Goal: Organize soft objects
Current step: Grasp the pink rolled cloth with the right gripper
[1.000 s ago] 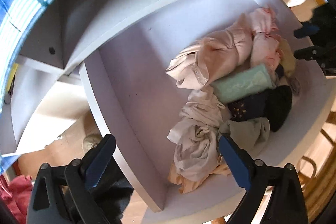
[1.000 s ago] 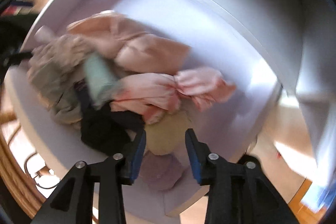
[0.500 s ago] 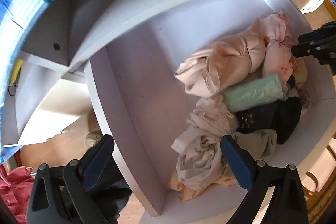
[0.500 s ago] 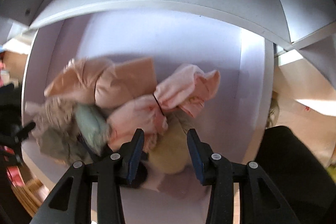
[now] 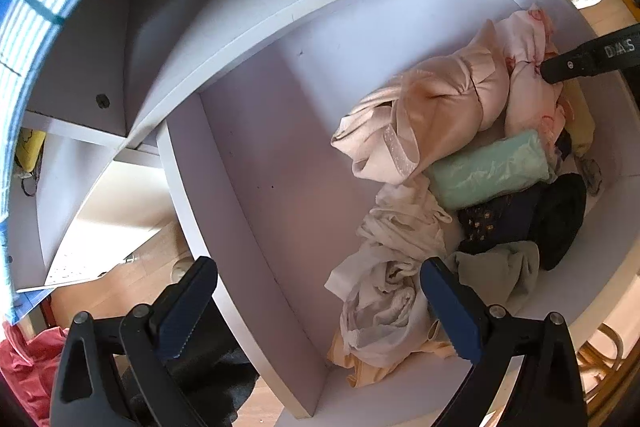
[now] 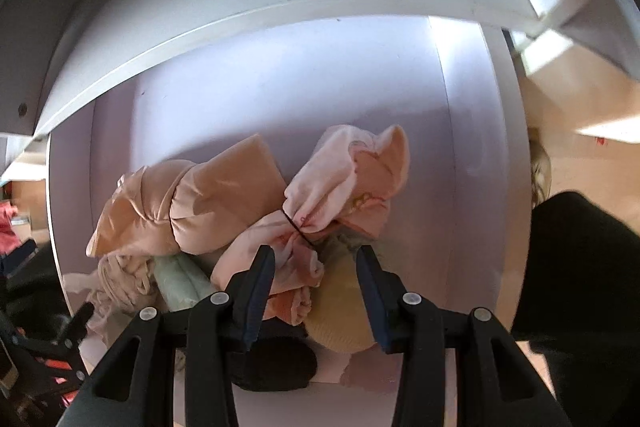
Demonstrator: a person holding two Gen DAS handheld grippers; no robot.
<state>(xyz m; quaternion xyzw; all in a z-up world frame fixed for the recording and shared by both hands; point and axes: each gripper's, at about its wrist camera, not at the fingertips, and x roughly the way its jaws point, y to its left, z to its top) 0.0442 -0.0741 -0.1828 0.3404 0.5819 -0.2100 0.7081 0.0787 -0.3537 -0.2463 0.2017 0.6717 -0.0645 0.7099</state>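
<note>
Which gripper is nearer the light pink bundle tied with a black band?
Right. The right gripper is directly over the light pink bundle, open jaws straddling it; the left gripper hangs open at the cubby's opposite side, over cream cloth.

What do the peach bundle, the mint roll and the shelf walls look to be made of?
Peach bundle: smooth, satin-like fabric, judging by its soft sheen and puffy folds. Mint roll: thin, finely crinkled cloth with a slight gloss; the fibre can't be told. Shelf walls: flat white board, probably laminated, with a matte face and square edges.
</note>
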